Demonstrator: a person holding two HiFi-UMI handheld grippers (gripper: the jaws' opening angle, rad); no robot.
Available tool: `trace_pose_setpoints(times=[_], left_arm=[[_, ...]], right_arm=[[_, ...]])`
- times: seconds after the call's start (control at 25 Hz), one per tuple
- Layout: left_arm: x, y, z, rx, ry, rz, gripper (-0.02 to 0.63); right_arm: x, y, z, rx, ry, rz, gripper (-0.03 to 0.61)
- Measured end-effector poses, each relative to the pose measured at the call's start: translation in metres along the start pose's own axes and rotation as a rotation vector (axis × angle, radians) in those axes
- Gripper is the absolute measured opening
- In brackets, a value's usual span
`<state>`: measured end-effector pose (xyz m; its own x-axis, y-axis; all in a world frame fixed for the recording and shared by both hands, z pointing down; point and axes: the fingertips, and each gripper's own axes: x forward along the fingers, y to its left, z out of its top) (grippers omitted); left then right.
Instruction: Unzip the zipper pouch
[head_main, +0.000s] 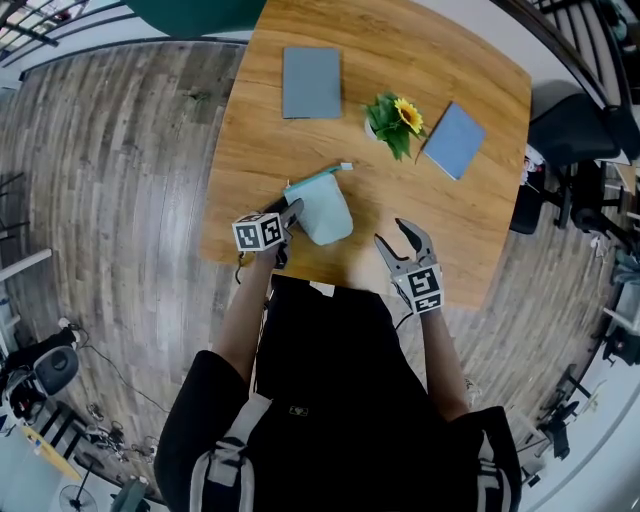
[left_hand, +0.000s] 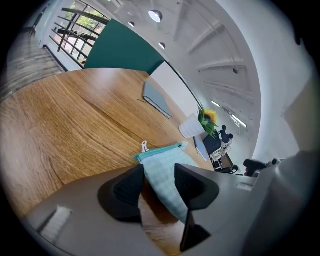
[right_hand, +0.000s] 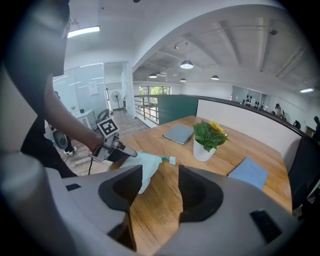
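Zipper pouch (head_main: 325, 212): pale blue-green fabric with a teal zipper band (head_main: 318, 177) along its upper edge. It sits over the near part of the table (head_main: 420, 60), just in front of the person and left of centre. It stands on edge with the zipper side uppermost and the band tilted. A white pull tab (left_hand: 145, 146) sits at the end of the band nearest the left gripper. Whether the lower edge rests on the wood or hangs just above it is not clear from any of the 3 views.

Left gripper (head_main: 293, 212): its 2 jaws are clamped on the pouch's near end, with fabric filling the gap between the pads (its own view shows this best).

Right gripper (head_main: 392, 232): the jaws are spread with nothing between them, only bare wood showing through the gap. It is to the right of the pouch and apart from it, pointing down toward the table.

Further back on the table:
- 1 grey notebook (head_main: 311, 82), lying flat
- 1 potted sunflower (head_main: 392, 120), between the 2 notebooks
- 1 blue notebook (head_main: 454, 140), just right of the pot
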<state>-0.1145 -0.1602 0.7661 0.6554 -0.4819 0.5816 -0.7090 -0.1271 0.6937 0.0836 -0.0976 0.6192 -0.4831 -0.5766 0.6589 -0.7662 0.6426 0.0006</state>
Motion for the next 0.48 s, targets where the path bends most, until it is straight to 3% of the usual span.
trace_pose_setpoints(times=[0.2,0.36,0.48], left_arm=[[0.0012,0.0054,0.0002,0.025,0.010,0.034,0.137],[0.0011,0.0060,0.0017,0.085,0.009,0.063,0.031],[0.0016,0.0029,0.0035,0.110,-0.003,0.061,0.006]], right_arm=[[-0.0017,-0.0013,-0.0008,0.000,-0.007,-0.003,0.229],[-0.0033,-0.0011,-0.0030,0.006,-0.003,-0.006,0.229],[-0.0045,-0.0011,-0.0052,0.012,-0.003,-0.007,0.229]])
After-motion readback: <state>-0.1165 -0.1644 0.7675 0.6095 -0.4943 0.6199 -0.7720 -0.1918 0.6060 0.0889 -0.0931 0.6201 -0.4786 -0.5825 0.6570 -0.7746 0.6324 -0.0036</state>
